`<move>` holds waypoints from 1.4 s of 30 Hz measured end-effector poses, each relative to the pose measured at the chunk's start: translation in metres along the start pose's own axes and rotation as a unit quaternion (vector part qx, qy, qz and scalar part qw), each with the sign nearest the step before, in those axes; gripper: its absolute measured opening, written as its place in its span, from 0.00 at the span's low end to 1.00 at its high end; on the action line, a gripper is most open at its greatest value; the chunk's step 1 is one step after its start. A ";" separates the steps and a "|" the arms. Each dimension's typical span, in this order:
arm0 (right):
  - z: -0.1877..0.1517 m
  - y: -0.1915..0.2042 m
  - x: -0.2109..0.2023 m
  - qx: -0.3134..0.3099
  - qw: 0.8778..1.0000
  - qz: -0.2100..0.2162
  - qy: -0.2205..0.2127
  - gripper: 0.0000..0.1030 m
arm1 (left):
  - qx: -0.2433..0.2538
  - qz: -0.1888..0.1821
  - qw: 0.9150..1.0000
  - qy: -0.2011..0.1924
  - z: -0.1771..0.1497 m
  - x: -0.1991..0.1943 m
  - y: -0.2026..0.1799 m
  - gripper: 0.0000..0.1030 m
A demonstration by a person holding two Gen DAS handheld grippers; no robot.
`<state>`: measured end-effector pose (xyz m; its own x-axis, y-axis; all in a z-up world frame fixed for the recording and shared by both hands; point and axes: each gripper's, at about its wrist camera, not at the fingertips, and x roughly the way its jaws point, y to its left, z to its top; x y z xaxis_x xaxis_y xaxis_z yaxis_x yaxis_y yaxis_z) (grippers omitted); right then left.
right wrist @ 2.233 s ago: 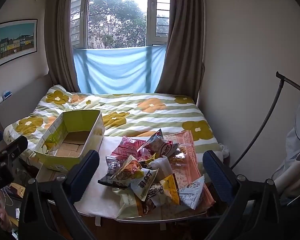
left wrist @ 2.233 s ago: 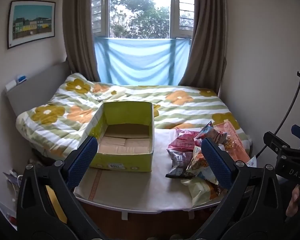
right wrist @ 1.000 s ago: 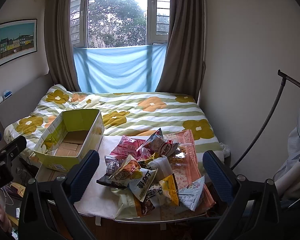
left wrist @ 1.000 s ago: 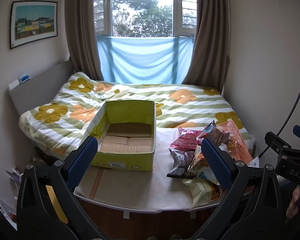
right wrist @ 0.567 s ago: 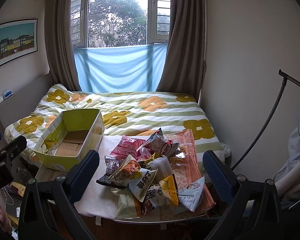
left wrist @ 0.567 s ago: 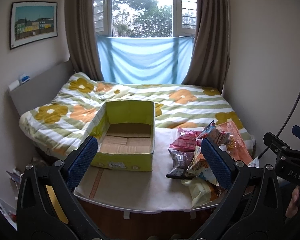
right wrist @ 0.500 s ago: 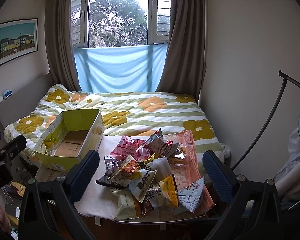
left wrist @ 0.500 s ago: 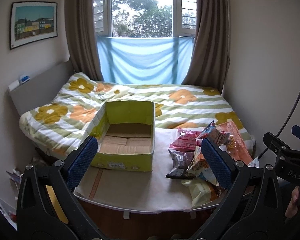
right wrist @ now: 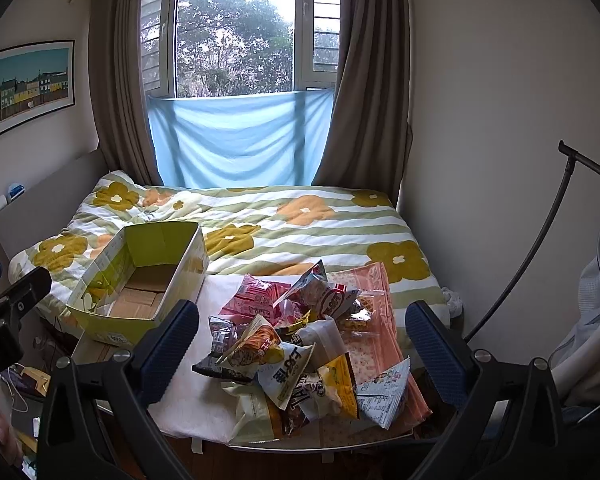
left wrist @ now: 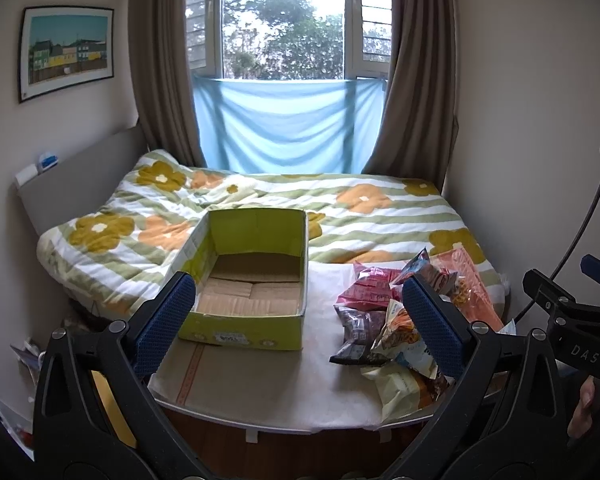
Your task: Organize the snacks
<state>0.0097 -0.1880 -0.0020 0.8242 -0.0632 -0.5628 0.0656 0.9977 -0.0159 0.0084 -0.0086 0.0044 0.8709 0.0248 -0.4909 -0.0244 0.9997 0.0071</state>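
An empty yellow-green cardboard box [left wrist: 248, 276] [right wrist: 140, 280] stands on the left of a white-covered board [left wrist: 284, 372] at the foot of the bed. To its right lies a loose pile of snack bags [left wrist: 395, 320] [right wrist: 300, 344], pink, silver, yellow and white, partly on a pink sheet. My left gripper [left wrist: 300, 312] hangs open in front of the box and holds nothing. My right gripper [right wrist: 303, 344] is open too, level with the pile and short of it. Each view shows the other gripper at its edge.
The bed with a flowered quilt [left wrist: 284, 204] fills the room behind the board. Walls close in on both sides. A black curved stand [right wrist: 539, 240] rises at the right. Clutter lies on the floor at the left [left wrist: 28, 356]. A window with a blue cloth [left wrist: 288, 128] is at the back.
Both grippers drifted very slightly and the views shifted a little. Nothing on the board has moved. Both stay open.
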 end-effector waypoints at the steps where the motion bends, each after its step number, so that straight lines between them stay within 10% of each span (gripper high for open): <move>1: 0.000 0.000 0.000 0.000 1.000 0.000 0.000 1.00 | 0.000 0.000 1.000 0.000 0.000 0.000 0.000 1.00; 21: -0.016 -0.030 0.032 0.039 0.998 -0.008 0.042 1.00 | 0.028 -0.059 0.995 0.081 -0.004 0.062 -0.018 1.00; 42: -0.124 -0.134 0.159 0.160 0.961 0.031 0.222 1.00 | 0.086 -0.140 0.951 0.264 -0.083 0.227 -0.148 1.00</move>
<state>0.0624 -0.3291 -0.1922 0.5152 0.0833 -0.8530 0.2533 0.9360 0.2444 0.1688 -0.1517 -0.1800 0.4635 -0.2029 -0.8625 0.2913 0.9542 -0.0679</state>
